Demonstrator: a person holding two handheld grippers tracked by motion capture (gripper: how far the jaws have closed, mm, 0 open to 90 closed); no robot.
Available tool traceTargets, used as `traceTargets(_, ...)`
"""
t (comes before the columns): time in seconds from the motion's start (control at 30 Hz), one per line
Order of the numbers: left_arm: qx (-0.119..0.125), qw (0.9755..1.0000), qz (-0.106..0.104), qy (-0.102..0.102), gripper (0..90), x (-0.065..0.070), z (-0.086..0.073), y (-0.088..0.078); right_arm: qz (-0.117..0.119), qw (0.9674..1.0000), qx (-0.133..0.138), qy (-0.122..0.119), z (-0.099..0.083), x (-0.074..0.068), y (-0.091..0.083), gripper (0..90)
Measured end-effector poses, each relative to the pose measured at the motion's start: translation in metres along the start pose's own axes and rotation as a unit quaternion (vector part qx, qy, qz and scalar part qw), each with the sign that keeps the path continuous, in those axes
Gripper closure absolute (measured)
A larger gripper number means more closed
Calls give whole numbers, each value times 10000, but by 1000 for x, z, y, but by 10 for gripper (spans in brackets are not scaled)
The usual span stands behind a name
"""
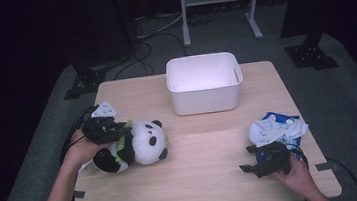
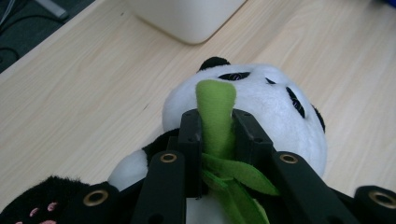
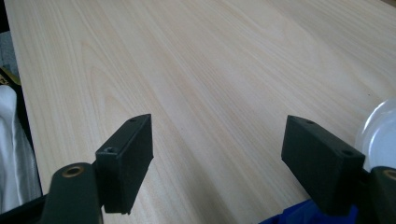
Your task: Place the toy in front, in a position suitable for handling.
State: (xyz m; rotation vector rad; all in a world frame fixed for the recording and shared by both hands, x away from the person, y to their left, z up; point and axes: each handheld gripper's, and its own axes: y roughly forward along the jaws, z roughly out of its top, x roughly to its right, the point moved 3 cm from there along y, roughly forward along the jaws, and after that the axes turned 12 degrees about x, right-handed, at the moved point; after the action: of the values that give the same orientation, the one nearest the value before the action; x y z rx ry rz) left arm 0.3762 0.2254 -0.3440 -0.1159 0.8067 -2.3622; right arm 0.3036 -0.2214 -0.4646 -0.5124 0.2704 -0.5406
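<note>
One toy, the plush panda, is being picked up at the counter's left side; a lift and carry toward the white bin is judged next. The left tool is clamped on its green felt leaf. The right tool is held wide open and empty, over bare wood.

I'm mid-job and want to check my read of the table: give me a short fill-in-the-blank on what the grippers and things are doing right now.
1. The left gripper is shut on the plush panda's green felt ____.
2. The right gripper hangs over bare table with its jaws ____.
3. The white bin at the table's far side is ____ inside.
4. Beside the right gripper lies a crumpled blue and white ____.

Missing words: leaf; open; empty; bag
</note>
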Motion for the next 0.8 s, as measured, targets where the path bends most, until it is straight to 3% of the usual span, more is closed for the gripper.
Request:
traceTargets(0.3,147,9990,-373,199,738,33,32,12,-58,10000,77,19,1,1,-5,235)
traceTargets(0.5,132,9960,-805,358,738,61,46,38,-97,9999,74,50,-1,3,-10,235)
traceTargets(0.8,76,9920,-1181,437,738,89,59,70,-170,9997,152,71,-2,6,-18,235)
